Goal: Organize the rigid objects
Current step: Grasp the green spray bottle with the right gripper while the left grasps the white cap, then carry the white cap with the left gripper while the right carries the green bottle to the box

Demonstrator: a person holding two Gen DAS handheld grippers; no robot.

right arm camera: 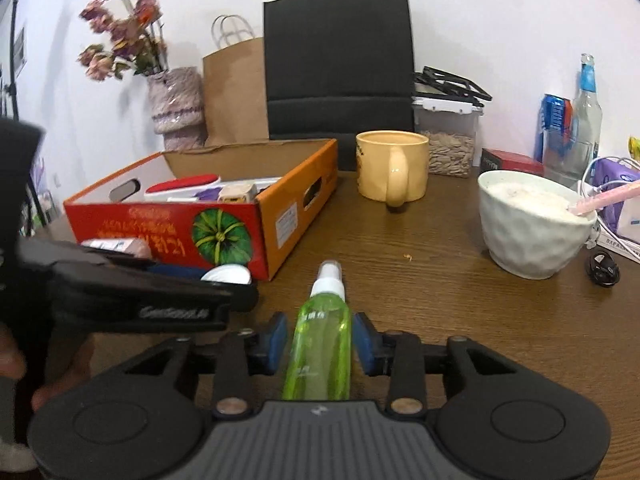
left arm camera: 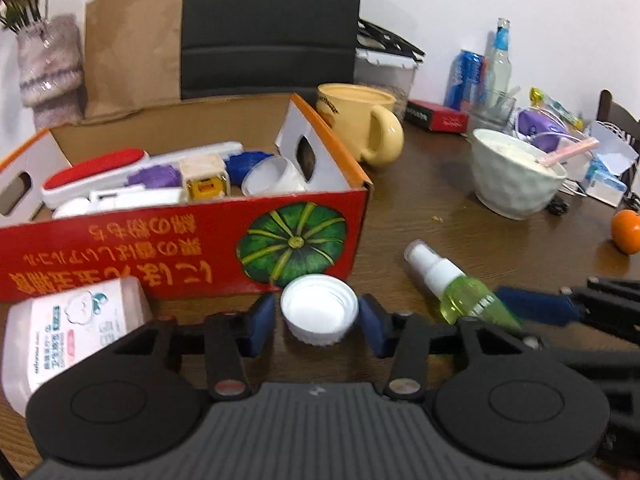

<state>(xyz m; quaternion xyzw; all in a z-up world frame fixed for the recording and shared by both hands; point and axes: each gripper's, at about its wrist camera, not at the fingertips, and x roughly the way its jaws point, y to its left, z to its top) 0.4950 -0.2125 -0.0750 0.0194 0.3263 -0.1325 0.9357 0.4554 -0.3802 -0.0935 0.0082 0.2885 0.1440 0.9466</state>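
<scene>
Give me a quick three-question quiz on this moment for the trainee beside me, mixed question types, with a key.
1. True or false: the white cap between the left gripper fingers lies with its open side up.
2. Multiple choice: what lies between the right gripper fingers? A) a yellow mug B) a green spray bottle C) an orange
3. Fill in: the picture printed on the red cardboard box shows a green ____.

Key
1. True; the hollow inside faces up.
2. B; the bottle lies on the wooden table, nozzle pointing away from the gripper.
3. Pumpkin, printed near the box's corner, just behind the cap.
</scene>
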